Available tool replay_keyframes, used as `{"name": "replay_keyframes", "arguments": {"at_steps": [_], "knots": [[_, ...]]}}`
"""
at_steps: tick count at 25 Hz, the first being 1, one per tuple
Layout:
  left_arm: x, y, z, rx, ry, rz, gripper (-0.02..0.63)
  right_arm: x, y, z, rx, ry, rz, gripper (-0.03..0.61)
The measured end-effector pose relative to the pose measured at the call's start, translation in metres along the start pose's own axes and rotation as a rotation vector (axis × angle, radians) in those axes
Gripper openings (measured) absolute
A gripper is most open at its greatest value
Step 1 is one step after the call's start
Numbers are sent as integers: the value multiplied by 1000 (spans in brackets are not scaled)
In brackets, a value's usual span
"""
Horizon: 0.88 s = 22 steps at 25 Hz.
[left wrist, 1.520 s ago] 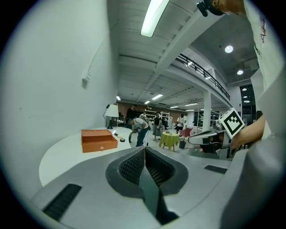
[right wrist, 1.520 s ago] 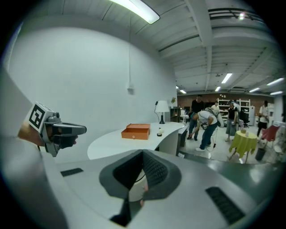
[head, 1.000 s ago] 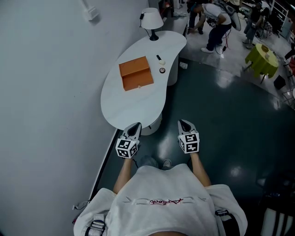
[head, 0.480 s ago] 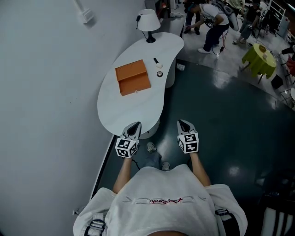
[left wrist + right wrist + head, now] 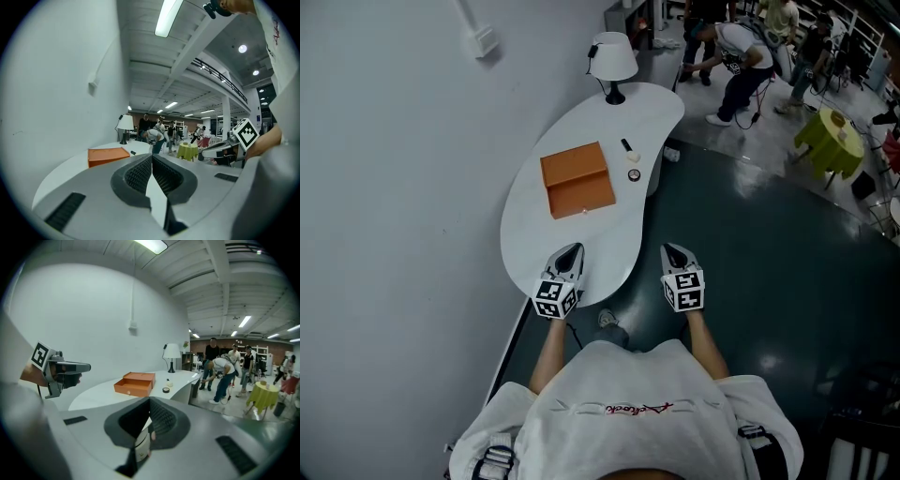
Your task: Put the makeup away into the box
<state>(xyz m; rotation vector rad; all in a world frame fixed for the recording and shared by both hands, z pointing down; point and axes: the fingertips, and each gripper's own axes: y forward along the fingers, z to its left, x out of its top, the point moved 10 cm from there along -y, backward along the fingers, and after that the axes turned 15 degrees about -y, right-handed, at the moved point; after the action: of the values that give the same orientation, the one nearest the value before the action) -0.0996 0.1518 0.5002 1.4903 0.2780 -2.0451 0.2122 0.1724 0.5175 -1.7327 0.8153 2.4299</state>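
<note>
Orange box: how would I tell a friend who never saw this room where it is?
Find the big white curvy table against the wall, with a white lamp at its far end. The orange box sits near the middle of that table. It is the only orange thing there, and much bigger than the little makeup pieces beside it.

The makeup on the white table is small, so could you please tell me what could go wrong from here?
The round compact and black tube lie near the table edge; a nudge could roll them to the floor. Both the left tool and right tool are shut, so they may push rather than grip. The lamp close beyond could be knocked.
</note>
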Motion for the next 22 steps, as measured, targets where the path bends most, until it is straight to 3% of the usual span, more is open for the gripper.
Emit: {"name": "replay_keyframes", "arguments": {"at_steps": [13, 22], "knots": [[54, 60, 82, -12, -31, -35, 12, 67, 91, -21, -50, -32, -18, 18], [63, 79, 129, -28, -50, -26, 12, 90, 134, -16, -87, -41, -9, 18]]}}
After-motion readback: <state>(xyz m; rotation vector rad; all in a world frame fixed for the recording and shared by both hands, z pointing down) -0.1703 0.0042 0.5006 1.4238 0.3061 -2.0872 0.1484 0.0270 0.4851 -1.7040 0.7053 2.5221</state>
